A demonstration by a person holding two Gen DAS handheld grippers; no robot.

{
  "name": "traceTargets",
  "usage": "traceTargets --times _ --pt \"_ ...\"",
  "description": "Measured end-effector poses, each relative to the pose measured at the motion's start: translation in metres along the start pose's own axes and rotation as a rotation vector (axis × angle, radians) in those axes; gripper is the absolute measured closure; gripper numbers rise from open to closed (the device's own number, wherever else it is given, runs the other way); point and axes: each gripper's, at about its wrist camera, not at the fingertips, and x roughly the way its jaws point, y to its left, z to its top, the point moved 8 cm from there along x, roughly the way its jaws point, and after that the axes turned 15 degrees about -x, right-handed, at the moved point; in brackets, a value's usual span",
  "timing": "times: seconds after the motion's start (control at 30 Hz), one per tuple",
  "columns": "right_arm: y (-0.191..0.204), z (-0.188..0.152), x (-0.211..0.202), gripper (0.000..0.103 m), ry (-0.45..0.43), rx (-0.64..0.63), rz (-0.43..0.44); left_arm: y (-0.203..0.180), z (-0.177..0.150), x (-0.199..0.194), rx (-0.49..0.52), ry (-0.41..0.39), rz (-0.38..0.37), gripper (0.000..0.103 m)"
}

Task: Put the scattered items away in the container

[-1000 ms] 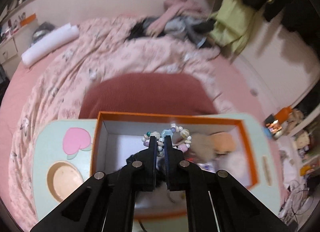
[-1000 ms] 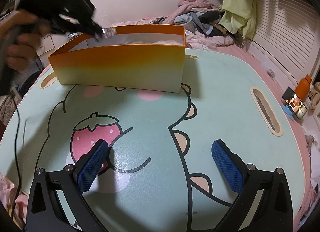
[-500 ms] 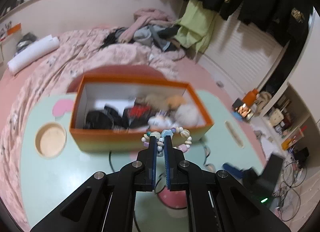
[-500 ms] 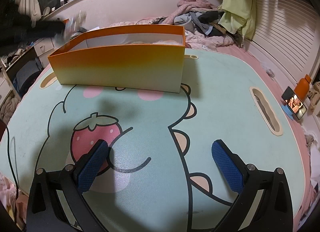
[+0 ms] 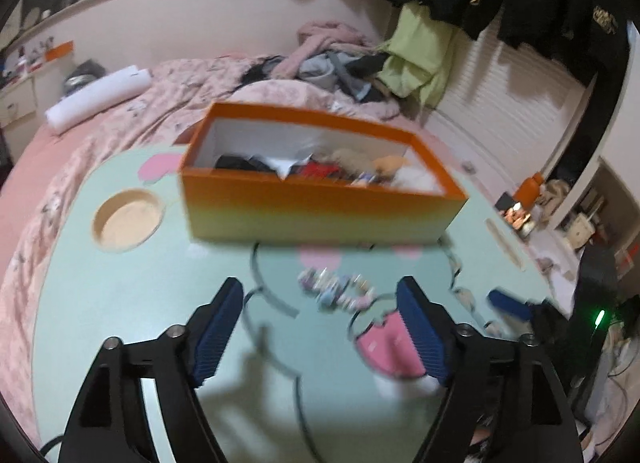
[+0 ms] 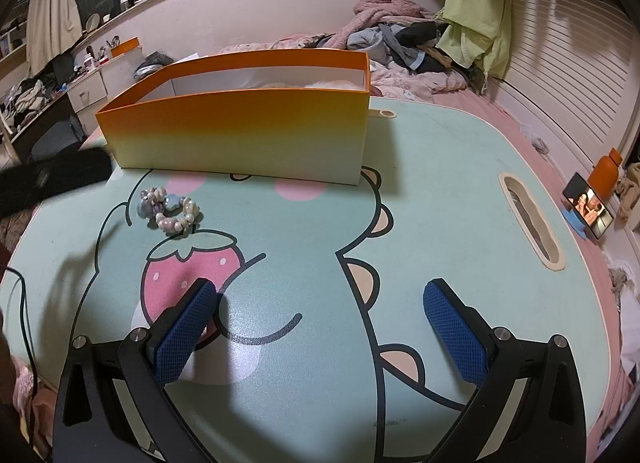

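Observation:
A beaded bracelet (image 5: 338, 292) (image 6: 168, 210) of pastel beads lies on the mint-green table (image 6: 420, 203), in front of the orange box (image 5: 320, 187) (image 6: 240, 131). The box holds several items, dark, red and fluffy ones among them. My left gripper (image 5: 320, 303) hovers just short of the bracelet with its jaws opening wide; nothing is pressed between its blue pads (image 5: 218, 337). My right gripper (image 6: 316, 321) stands open low over the table's near part, holding nothing. A dark part of the left tool (image 6: 44, 179) shows at the right wrist view's left edge.
A round cup recess (image 5: 127, 220) sits left of the box and a slot handle (image 6: 530, 219) at the table's right. A phone on a stand (image 6: 588, 209) and an orange bottle (image 6: 608, 173) are beyond the right edge. A bed with clothes (image 5: 340, 63) lies behind.
My left gripper pulled back from over the box to the table in front of it, then let go of the bracelet, which now lies on the table. The right gripper kept still.

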Motion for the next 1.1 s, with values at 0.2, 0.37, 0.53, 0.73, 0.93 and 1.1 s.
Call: traceTargets --times 0.2,0.37,0.53,0.73,0.93,1.1 --pt "-0.001 -0.001 0.0 0.0 0.0 -0.001 0.0 0.022 -0.039 0.003 0.049 0.007 0.161 0.022" --pt "-0.001 -0.001 0.0 0.0 0.0 -0.001 0.0 0.024 -0.046 0.004 0.105 -0.052 0.246 0.004" --pt "-0.001 -0.001 0.0 0.0 0.001 -0.002 0.001 0.033 -0.046 0.005 0.059 -0.058 0.234 0.0" --pt "-0.006 0.036 -0.038 0.004 -0.137 -0.002 0.006 0.031 -0.046 0.006 0.057 -0.065 0.236 0.0" --pt "0.021 0.137 -0.048 0.021 -0.153 -0.026 0.289 0.03 -0.046 0.006 0.058 -0.065 0.235 0.0" --pt "0.073 0.182 0.008 0.04 0.02 -0.028 0.472 0.03 -0.046 0.006 0.058 -0.067 0.231 0.0"
